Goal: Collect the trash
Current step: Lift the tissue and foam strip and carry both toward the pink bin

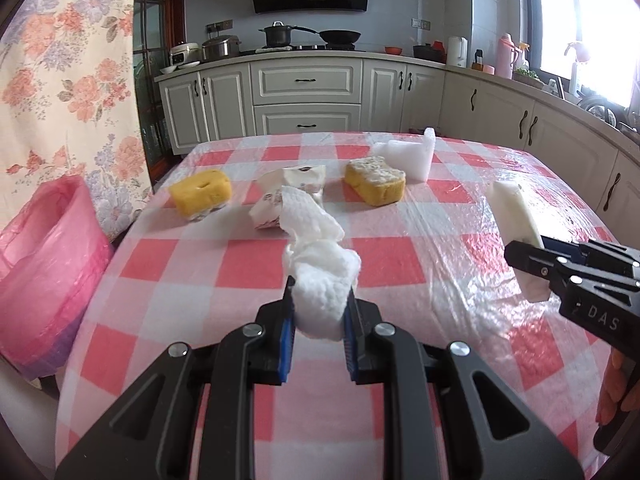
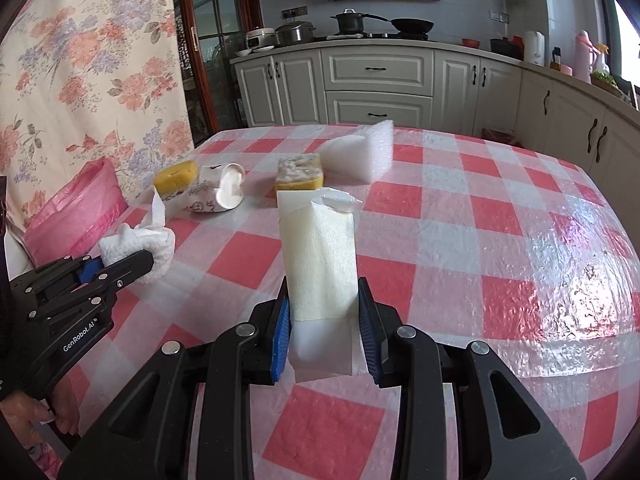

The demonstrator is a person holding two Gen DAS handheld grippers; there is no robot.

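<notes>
Holding L: left tongs (image 1: 319,312) clamped on crumpled paper towel (image 1: 320,280), blue pads pressing both sides; wad lifted off the counter (image 1: 400,264), loose end trailing fwd.
Holding R: right tongs (image 2: 324,320) clamped on white foam sheet (image 2: 320,248), standing upright betw. pads, small torn white scrap at its top edge.
Cross-view: left tongs w/ towel also seen at left of right wrist view (image 2: 132,264); right tongs w/ foam at right of left wrist view (image 1: 532,264). Hand partly visible under each.
Counter: red/white check cloth under clear plastic cover.
Mid counter: crushed paper cups (image 1: 288,196), printed, lying on side, just beyond the towel.
Left of cups: yellow sponge (image 1: 200,196), near counter edge.
Right of cups: 2nd yellow sponge (image 1: 374,184), grubby scouring side up.
Far: white foam piece (image 1: 412,156), bent upward, just behind 2nd sponge.
Off counter, left: bin w/ pink bag (image 1: 48,264), beside counter edge, below floral curtain (image 1: 68,80).
Bkgd: kitchen cabinets (image 1: 308,96), pots on stove.
</notes>
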